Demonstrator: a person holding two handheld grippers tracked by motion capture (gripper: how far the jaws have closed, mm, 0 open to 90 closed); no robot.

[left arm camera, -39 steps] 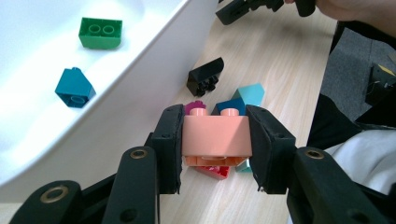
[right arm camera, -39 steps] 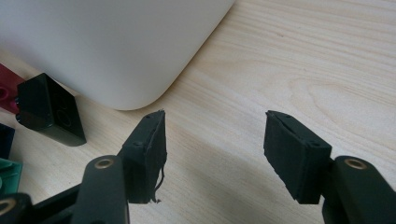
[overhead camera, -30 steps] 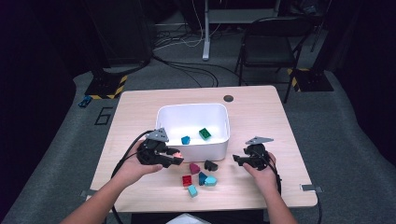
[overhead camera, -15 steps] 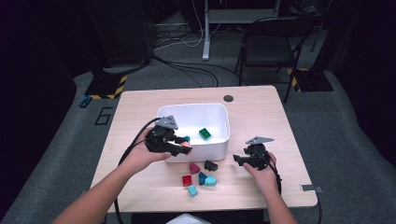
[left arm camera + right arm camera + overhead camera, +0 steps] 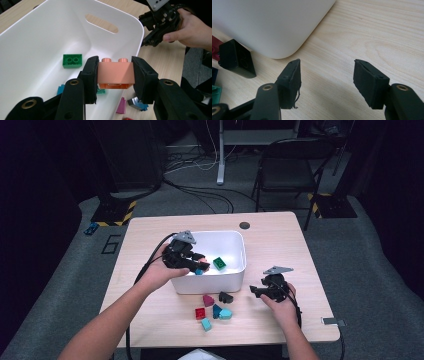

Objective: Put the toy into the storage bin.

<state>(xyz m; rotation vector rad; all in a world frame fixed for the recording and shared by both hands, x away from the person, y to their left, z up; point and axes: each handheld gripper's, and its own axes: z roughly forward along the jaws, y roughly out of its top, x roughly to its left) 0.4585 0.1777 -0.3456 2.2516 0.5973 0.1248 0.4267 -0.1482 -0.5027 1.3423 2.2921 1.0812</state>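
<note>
— What's around the left gripper (image 5: pixel 115 72)?
— Its jaws clamp an orange brick (image 5: pixel 115 73) over the white bin (image 5: pixel 37 30). Past the jaws, a green brick (image 5: pixel 72 60) lies on the bin floor; a teal one (image 5: pixel 60 89) sits just below them.
— Anything in the way?
— The bin's near wall, with loose bricks beyond it on the table (image 5: pixel 280 245).
— And the right gripper (image 5: pixel 325 82)?
— Held low and level over the table, jaws apart and empty, a black brick (image 5: pixel 235 61) off to one side by the bin's corner.
</note>
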